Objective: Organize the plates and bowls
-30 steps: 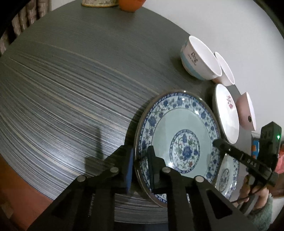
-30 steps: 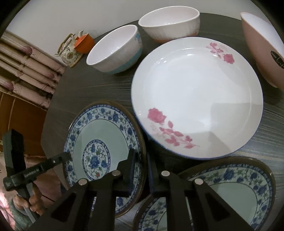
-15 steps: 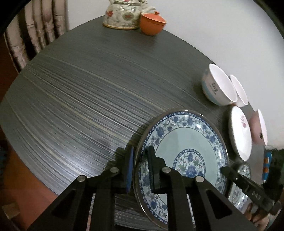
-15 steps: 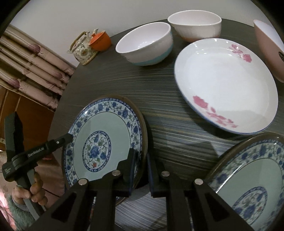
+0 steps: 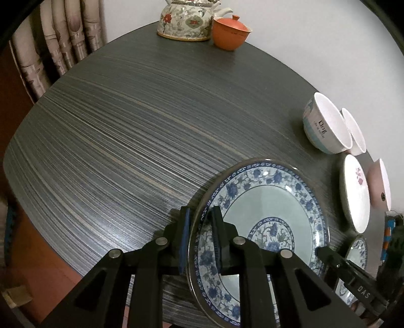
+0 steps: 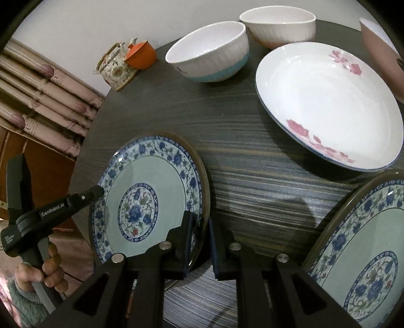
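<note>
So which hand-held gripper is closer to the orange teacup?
Left, I think. The left hand-held gripper grips the blue-flowered plate on the orange teacup's side; the right hand-held gripper pinches its opposite rim, toward the pink-flowered plate.

The left gripper (image 5: 199, 237) pinches the near rim of a blue-and-white floral plate (image 5: 275, 209) above the dark striped table (image 5: 126, 141). The right gripper's tip (image 5: 325, 252) touches the plate's opposite rim. A floral teapot (image 5: 186, 21) and an orange lidded cup (image 5: 231, 31) stand at the far edge.
</note>
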### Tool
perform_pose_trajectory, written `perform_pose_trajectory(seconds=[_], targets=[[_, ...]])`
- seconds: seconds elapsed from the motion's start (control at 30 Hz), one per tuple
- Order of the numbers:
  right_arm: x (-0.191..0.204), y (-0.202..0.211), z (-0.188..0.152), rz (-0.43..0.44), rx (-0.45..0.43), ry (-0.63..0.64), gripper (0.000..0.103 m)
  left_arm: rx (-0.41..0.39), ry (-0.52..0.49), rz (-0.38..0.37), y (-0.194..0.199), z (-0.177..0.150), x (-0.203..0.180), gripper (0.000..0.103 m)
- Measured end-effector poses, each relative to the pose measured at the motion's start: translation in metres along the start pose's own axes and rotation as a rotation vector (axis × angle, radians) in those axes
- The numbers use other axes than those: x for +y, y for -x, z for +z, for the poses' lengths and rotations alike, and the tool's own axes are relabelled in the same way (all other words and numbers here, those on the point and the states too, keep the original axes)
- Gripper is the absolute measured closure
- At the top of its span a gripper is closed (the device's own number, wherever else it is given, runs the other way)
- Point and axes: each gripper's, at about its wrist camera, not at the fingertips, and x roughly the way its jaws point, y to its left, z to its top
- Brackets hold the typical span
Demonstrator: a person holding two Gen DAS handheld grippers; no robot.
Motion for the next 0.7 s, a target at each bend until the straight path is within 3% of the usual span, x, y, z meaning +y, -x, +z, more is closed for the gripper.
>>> perform_pose_trajectory(seconds=[0.37,0.6,0.7], targets=[[0.003,0.0,0.0,-0.006,0.001,-0.022,0.087,0.018,0.009,0.015,-0.007,0.0,-0.002,0.087],[0.0,0.006,-0.001,-0.002,0.008,-0.04,0.086,-0.008,0.049,0.009,0.0,-0.002,0.005,0.073],[-0.001,0.014,-0.002,0.012,-0.005,-0.046,0.086,-0.029,0.057,-0.001,0.004,-0.001,0.005,0.072]])
